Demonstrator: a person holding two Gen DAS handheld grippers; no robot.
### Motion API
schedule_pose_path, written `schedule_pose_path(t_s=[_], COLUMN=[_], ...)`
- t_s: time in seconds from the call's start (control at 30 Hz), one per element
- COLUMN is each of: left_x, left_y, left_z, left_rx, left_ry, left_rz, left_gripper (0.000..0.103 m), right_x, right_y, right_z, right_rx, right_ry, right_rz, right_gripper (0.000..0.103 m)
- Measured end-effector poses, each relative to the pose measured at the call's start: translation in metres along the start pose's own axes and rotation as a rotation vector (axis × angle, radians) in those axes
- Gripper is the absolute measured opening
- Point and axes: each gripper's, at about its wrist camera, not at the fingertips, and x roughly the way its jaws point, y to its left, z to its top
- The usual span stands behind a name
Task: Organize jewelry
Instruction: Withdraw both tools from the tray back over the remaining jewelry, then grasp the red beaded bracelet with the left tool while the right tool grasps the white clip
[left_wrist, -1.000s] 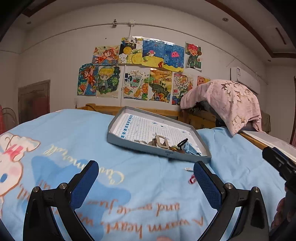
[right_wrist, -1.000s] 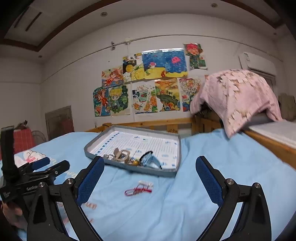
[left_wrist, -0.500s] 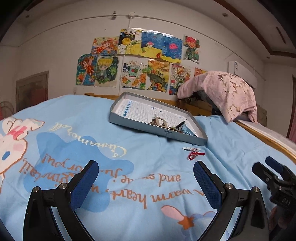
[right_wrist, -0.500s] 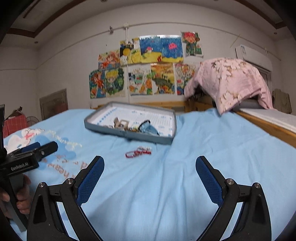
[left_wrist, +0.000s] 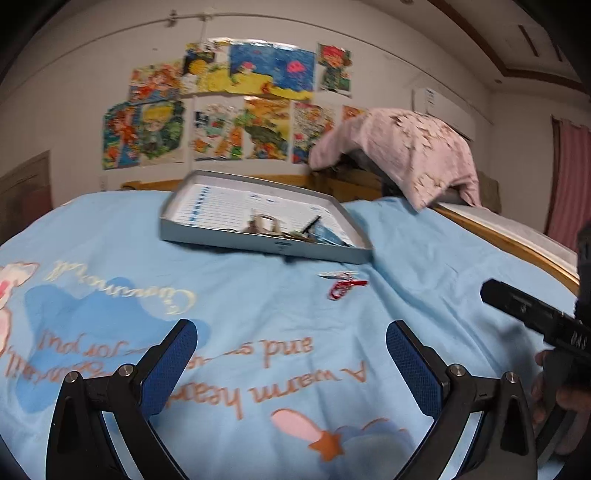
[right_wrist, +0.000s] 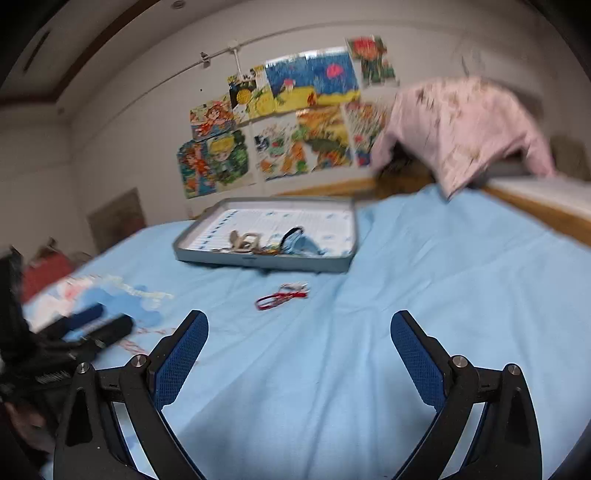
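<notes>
Both views are smeared by motion blur, the right wrist view more so, and the small pieces heaped in the shallow grey metal tray cannot be told apart: a pale ring-shaped piece, a dark loop and something pale blue are all that can be made out. In the right wrist view the left tongs show only as blurred dark and blue bars at the left edge; the hand holding them is mostly cut off. In the left wrist view the right tongs enter from the right edge as one black bar, the rest out of frame.

The red cord bracelet with a small white tag lies flat on the light blue printed bedsheet, just in front of the tray's near wall and not touching it. Its long axis runs roughly left to right, parallel to that wall, with the red loop at the left end and the white tag toward the right.

The left tongs are released, blue pads wide apart with nothing between them; the bracelet lies ahead of them, slightly right of centre. The right tongs are likewise spread and empty, with the bracelet ahead, near the middle of the gap and well clear of both pads.
</notes>
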Motion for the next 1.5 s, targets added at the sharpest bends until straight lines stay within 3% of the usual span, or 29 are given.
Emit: schedule_pose_path(t_s=[0.13,0.27,0.4,0.57,0.73,0.83,0.93,1.0,1.27,1.33,1.5], left_x=[0.026,0.053,0.078,0.118,0.146,0.155,0.158,0.160,0.169,0.168,0.166], left_y=[-0.009,-0.010,-0.015,-0.020,-0.017,-0.014,-0.010,-0.006,-0.004,-0.005,-0.005], left_z=[0.009,0.021,0.028,0.028,0.025,0.023,0.022,0.024,0.021,0.019,0.017], left_rx=[0.023,-0.011,-0.021,-0.021,-0.044,-0.059,-0.086,-0.115,-0.137,-0.133,-0.135], left_ry=[0.049,0.100,0.130,0.219,0.280,0.296,0.294,0.288,0.319,0.318,0.307], left_rz=[-0.051,-0.063,-0.088,-0.150,-0.205,-0.224,-0.233,-0.253,-0.282,-0.294,-0.283], left_gripper=[0.103,0.087,0.080,0.053,0.046,0.032,0.029,0.029,0.010,0.008,0.006], right_x=[0.011,0.024,0.042,0.076,0.112,0.144,0.175,0.186,0.209,0.213,0.216], right_y=[-0.020,-0.030,-0.040,-0.040,-0.030,-0.026,-0.027,-0.028,-0.017,-0.017,-0.015], right_z=[0.007,0.018,0.028,0.043,0.052,0.052,0.049,0.047,0.039,0.037,0.033], right_rx=[0.052,0.023,-0.023,-0.073,-0.144,-0.169,-0.144,-0.123,-0.127,-0.128,-0.131], right_ry=[0.036,0.028,0.029,0.065,0.124,0.196,0.271,0.291,0.339,0.355,0.376], right_rz=[0.040,0.020,0.036,0.046,0.093,0.131,0.152,0.165,0.188,0.189,0.189], right_gripper=[0.097,0.097,0.096,0.075,0.061,0.054,0.044,0.044,0.043,0.038,0.038])
